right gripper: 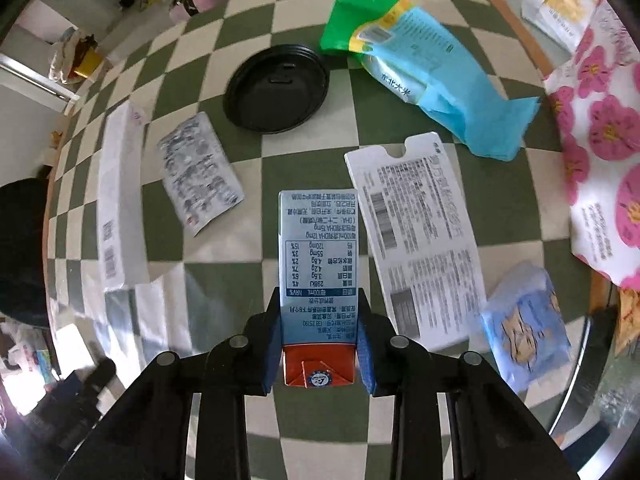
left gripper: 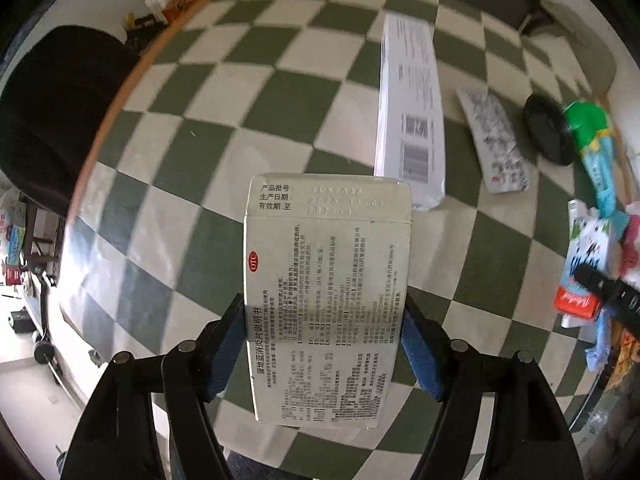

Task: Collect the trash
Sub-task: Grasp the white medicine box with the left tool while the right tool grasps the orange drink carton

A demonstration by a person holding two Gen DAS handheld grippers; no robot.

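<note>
Left wrist view: the left tongs clamp a medicine box above the checkered counter; gripped only at its lower half, it could pivot loose. Right wrist view: the right tongs pinch a milk carton over the counter's remaining litter, and too hard a squeeze may crush it.

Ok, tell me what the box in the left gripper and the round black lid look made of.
Medicine box: looks like thin matte paperboard, with folded creases and flat print. Black lid: probably moulded plastic, semi-glossy, with a raised rim and soft highlights.
</note>
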